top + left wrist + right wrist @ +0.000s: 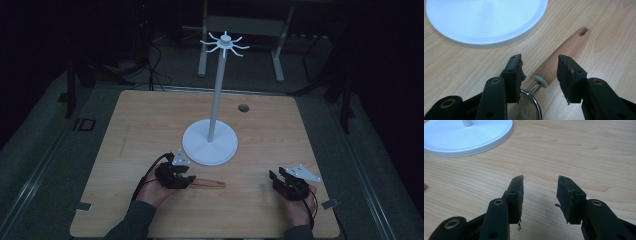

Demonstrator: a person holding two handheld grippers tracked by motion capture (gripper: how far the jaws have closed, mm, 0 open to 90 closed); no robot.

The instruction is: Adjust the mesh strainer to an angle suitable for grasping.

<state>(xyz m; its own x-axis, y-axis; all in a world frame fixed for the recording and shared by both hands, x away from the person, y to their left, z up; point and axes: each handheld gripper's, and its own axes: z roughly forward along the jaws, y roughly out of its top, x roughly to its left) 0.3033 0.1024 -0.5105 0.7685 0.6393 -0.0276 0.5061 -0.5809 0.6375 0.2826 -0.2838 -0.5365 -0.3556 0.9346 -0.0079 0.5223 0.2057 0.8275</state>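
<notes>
A small strainer lies on the table, its wooden handle [566, 53] pointing away from my left gripper [539, 75] and its wire mesh bowl [524, 110] low between the jaws. The left gripper is open, its jaws straddling the handle's near end without touching it. In the high view that handle [209, 183] sticks out to the right of the left gripper [186, 179]. My right gripper [539, 195] is open over bare wood, seen at the front right in the high view [276, 179]. A white stand with a round base [210, 142] and hooked top [225, 44] rises mid-table.
The stand's white base [486, 22] lies just beyond the left gripper and farther off in the right gripper view [466, 137]. A small dark hole [243, 108] marks the table's far side. Dark floor, cables and table legs surround the wooden tabletop [150, 125].
</notes>
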